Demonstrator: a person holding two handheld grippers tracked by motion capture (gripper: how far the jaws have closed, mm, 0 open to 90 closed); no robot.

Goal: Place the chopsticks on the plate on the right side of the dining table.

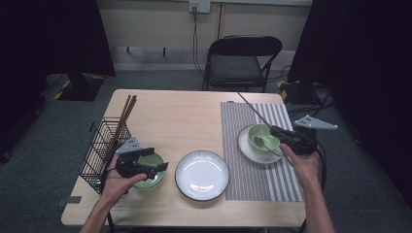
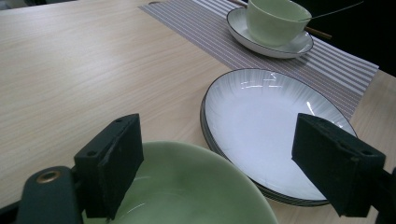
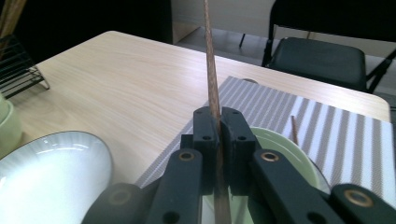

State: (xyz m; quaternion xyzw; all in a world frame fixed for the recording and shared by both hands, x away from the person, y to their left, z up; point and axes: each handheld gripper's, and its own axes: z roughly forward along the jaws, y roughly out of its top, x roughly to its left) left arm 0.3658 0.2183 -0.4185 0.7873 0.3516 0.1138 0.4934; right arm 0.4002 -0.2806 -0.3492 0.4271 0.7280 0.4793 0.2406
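My left gripper (image 1: pixel 155 159) (image 2: pixel 219 154) hangs open over a pale green bowl (image 1: pixel 151 178) (image 2: pixel 187 186) near the table's front left, one jaw to each side of its rim, nothing gripped. My right gripper (image 1: pixel 276 131) (image 3: pixel 218 121) is shut on a brown chopstick (image 1: pixel 255 110) (image 3: pixel 210 60), which slants up and away over the striped placemat (image 1: pixel 262 179). Under that gripper stands a second green bowl (image 1: pixel 262 137) (image 2: pixel 273 21) (image 3: pixel 285 149) on a white saucer (image 1: pixel 245 145), with a spoon (image 1: pixel 260 142) in it. Another chopstick tip (image 3: pixel 294 128) shows behind this bowl.
A white plate (image 1: pixel 201 174) (image 2: pixel 266 126) (image 3: pixel 46 177) lies at the front centre between the bowls. A black wire rack (image 1: pixel 99 150) (image 3: pixel 18 65) on the left edge holds several chopsticks (image 1: pixel 125 116). A black folding chair (image 1: pixel 243 60) stands behind the table.
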